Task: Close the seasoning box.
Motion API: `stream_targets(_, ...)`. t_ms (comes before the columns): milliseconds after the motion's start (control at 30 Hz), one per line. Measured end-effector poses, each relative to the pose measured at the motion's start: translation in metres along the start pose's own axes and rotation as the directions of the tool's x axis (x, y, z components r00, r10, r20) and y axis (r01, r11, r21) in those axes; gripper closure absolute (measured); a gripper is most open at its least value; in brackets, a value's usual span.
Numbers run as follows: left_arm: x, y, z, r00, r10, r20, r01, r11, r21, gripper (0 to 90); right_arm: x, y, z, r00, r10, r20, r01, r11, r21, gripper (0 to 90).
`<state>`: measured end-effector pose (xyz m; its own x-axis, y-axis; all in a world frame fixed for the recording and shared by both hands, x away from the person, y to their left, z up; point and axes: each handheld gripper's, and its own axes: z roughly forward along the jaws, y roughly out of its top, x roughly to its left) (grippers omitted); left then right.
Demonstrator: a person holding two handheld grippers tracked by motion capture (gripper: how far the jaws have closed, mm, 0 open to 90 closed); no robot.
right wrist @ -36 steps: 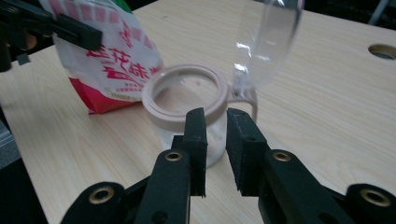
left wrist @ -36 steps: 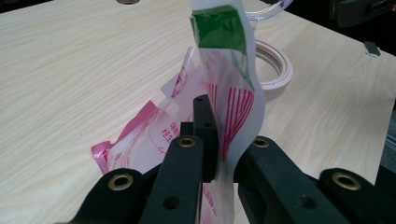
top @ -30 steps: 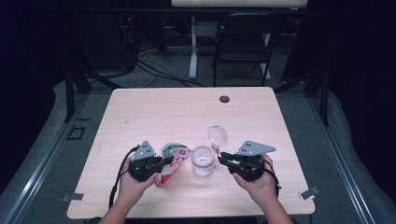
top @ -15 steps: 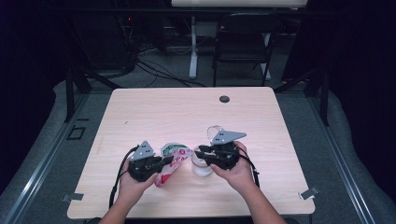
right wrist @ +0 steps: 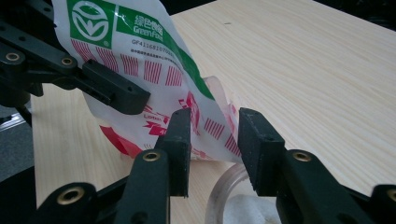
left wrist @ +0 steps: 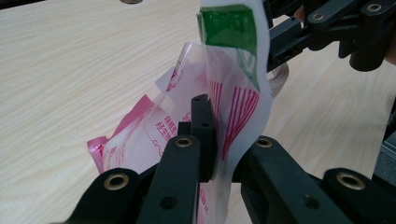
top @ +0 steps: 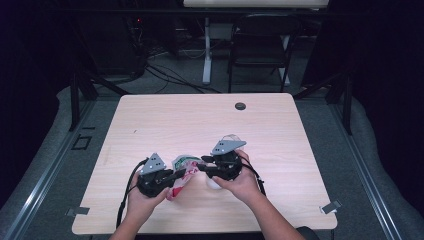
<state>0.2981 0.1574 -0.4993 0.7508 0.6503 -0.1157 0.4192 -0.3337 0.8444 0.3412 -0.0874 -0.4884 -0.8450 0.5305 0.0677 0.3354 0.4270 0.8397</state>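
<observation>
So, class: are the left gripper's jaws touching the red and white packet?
Touching. In the left gripper view, the left gripper has its jaws closed on the packet, pinching the film with no gap.

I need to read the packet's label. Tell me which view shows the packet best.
The right gripper view: the packet faces the camera, its green logo and print sharp. The left gripper view shows it edge-on, pinched in the left claw. The high view shows it small.

Two black, brass-riveted grippers, the left gripper point(top: 176, 174) and right gripper point(top: 201, 166), are each topped by a grey triangular plate; black cables are trailed; forearms are left unsleeved.
</observation>
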Motion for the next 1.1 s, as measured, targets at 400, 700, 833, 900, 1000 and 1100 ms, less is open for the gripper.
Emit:
stream_targets(400, -0.002, -0.006, -0.002, 0.997, -0.051, -0.059, 0.05, 0.9987, -0.009, 63.2, -0.003, 0.0, 0.0, 0.999, 0.002, -0.044, -0.001, 1.0, 0.007, 88.5)
stream_targets(700, -0.005, -0.026, 0.002, 0.9864, -0.036, -0.16, 0.038, 0.9993, 0.007, 46.4, 0.0, 0.0, 0.0, 0.9988, -0.016, -0.046, 0.016, 1.0, 0.003, 90.0)
stream_targets(833, -0.007, -0.034, 0.006, 0.9826, -0.047, -0.18, 0.051, 0.9986, 0.013, 43.5, 0.001, 0.001, 0.0, 0.9987, -0.018, -0.048, 0.018, 1.0, -0.001, 90.0)
stream_targets(900, -0.007, -0.039, 0.01, 0.9819, -0.063, -0.178, 0.068, 0.9975, 0.02, 43.4, 0.0, 0.001, 0.0, 0.9986, -0.017, -0.049, 0.017, 1.0, -0.001, 90.0)
stream_targets(1000, -0.009, -0.046, 0.014, 0.9769, -0.067, -0.203, 0.07, 0.9975, 0.007, 41.1, 0.0, 0.001, 0.0, 0.9985, -0.016, -0.052, 0.016, 1.0, 0.0, 90.0)
stream_targets(1100, -0.009, -0.048, 0.017, 0.9667, -0.077, -0.244, 0.079, 0.9969, -0.004, 36.7, 0.001, 0.001, 0.0, 0.9984, -0.018, -0.053, 0.018, 1.0, -0.002, 90.0)
